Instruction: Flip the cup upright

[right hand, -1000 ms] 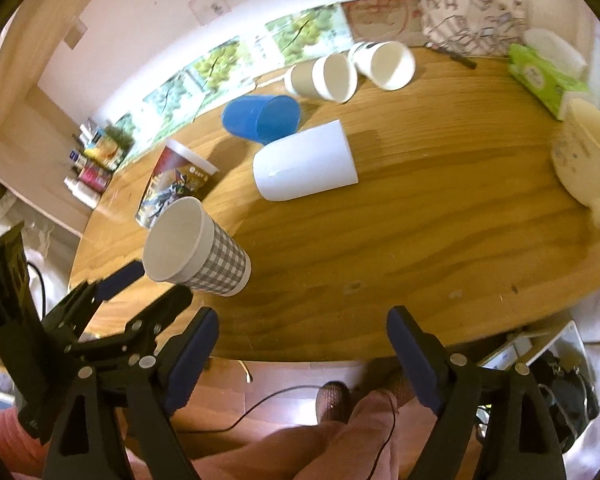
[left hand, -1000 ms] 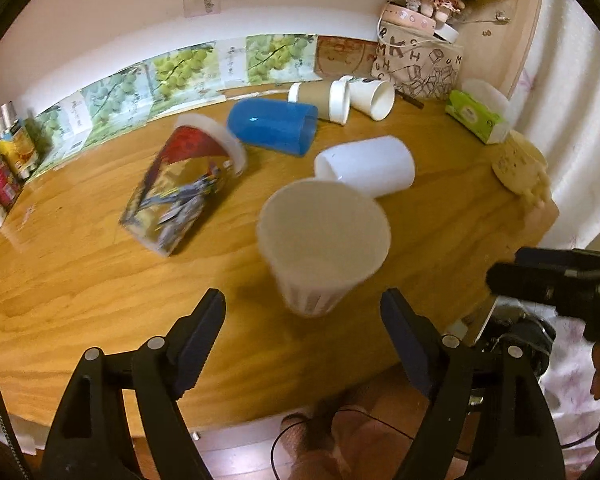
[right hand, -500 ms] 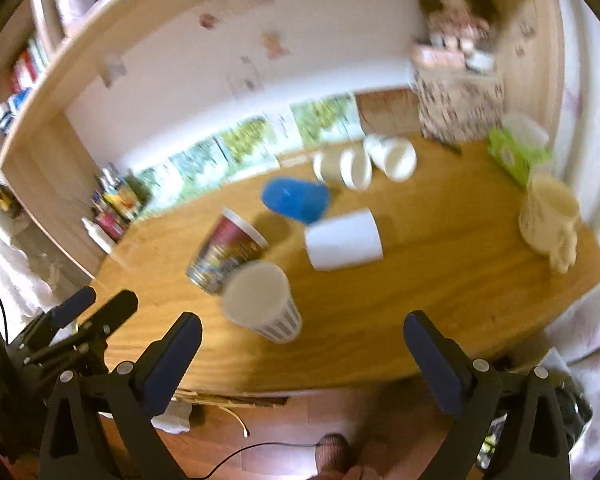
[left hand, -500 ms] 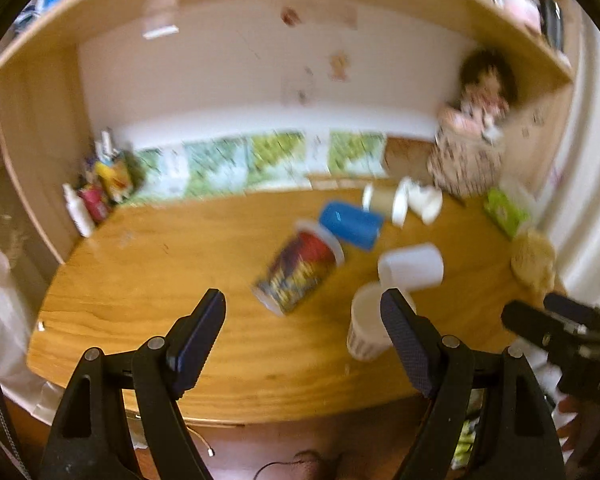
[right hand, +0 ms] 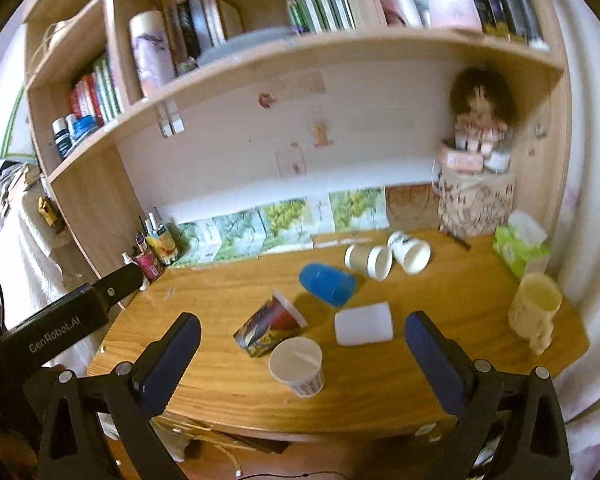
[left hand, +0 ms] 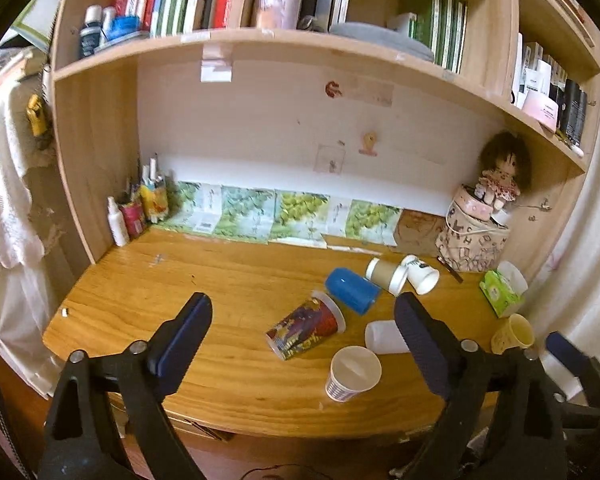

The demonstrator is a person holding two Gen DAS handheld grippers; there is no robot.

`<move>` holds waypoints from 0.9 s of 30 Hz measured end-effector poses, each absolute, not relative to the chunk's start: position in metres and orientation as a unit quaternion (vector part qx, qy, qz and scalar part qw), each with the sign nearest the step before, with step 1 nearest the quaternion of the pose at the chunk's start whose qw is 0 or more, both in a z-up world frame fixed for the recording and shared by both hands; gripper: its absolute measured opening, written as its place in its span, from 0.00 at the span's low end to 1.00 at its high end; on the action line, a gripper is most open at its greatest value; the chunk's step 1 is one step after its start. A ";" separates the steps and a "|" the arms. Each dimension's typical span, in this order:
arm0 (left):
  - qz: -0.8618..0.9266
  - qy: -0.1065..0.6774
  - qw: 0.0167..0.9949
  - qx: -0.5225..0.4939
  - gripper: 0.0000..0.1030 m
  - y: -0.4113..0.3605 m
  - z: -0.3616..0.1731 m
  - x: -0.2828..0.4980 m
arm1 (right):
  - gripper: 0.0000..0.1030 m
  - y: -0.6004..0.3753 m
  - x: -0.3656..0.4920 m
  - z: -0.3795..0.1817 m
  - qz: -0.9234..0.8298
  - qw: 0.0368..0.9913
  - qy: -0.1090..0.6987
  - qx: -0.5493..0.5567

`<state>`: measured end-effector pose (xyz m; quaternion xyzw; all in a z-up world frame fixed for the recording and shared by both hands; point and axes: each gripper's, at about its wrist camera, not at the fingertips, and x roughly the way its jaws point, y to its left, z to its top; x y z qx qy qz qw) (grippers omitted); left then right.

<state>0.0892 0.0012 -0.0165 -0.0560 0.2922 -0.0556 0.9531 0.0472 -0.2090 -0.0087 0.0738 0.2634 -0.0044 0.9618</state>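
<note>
Standing upright near the front edge of the table [left hand: 228, 392], the checked paper cup [left hand: 352, 374] had its open mouth facing up, so as far as the pictures showed, that cup was already flipped. Both tools were back from the table and held nothing. The left tool [left hand: 302, 344] had its jaws spread wide, with the upright cup seen low between them, well clear of either finger. The right tool [right hand: 302, 354] was spread just as wide and also empty; from its view the same cup [right hand: 298, 366] sat near the front edge, apart from both fingers.

What was left, in my judgement, was the rest of the cups, if the task covered them. The printed cup with a white rim [left hand: 306, 328] lay on its side just behind the upright one. The blue cup [left hand: 352, 290] lay on its side beyond that, and the white plastic cup [left hand: 384, 336] lay sideways to the right, partly hidden by the left tool's right finger. Further back, the brown paper cup [left hand: 384, 274] and the white paper cup [left hand: 420, 276] lay tipped over side by side, touching or nearly so. A yellow mug [right hand: 534, 312] stood upright at the right end of the table, near a green tissue pack [right hand: 518, 246]. With one cup standing and five lying down, the work looked to be at an early stage.
</note>
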 end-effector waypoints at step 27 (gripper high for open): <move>-0.010 0.210 0.978 -0.002 0.99 -0.016 -0.001 0.046 | 0.99 -0.210 0.014 0.001 -0.002 0.976 0.208 0.059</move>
